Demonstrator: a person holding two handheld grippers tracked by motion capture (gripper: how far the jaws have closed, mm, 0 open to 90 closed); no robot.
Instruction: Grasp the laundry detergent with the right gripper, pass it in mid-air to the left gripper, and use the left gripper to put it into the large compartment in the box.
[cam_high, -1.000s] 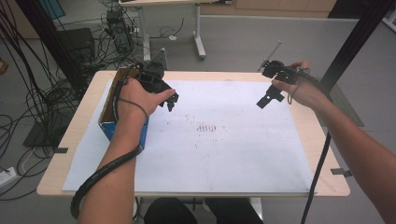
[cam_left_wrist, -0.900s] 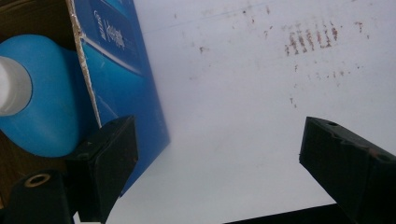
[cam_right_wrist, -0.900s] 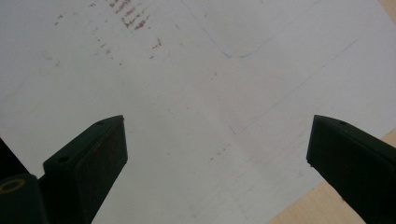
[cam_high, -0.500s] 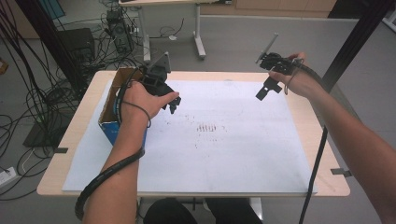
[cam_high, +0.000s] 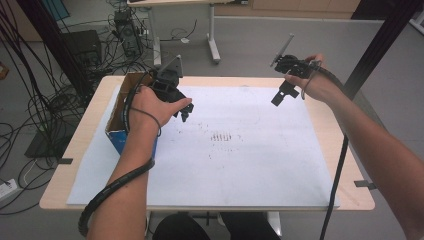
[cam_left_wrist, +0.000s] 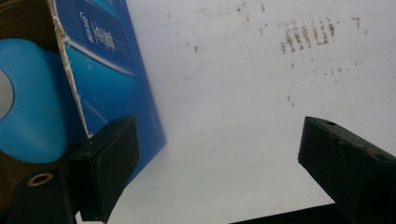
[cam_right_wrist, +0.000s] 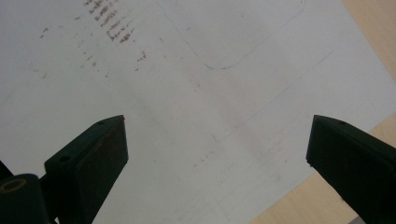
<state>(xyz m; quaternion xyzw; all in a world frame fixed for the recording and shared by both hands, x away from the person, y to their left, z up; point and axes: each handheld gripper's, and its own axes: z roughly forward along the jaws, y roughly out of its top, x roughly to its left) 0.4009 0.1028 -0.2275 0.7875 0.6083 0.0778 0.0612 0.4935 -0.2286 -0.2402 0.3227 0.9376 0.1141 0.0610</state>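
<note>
Reaching in from the bottom of the high view, both forearms stretch forward over the counter (cam_high: 350, 197), which carries a large white sheet (cam_high: 240, 165) marked with small brown smudges (cam_high: 222, 136). The left hand (cam_high: 152, 104) curls over the left gripper (cam_high: 184, 112) beside an open blue cardboard box (cam_high: 120, 131) at the sheet's left edge; the wrist is bent and the jaws point down toward the paper just right of the box. In the left gripper view the jaws stand apart with nothing between them, the box's blue wall (cam_left_wrist: 112, 70) just beside one jaw and a light-blue rounded object (cam_left_wrist: 32, 102) lying inside the box. The right hand (cam_high: 312, 82) is held higher near the far right of the sheet, its right gripper (cam_high: 281, 95) tilted down; its jaws are wide apart over bare paper.
</note>
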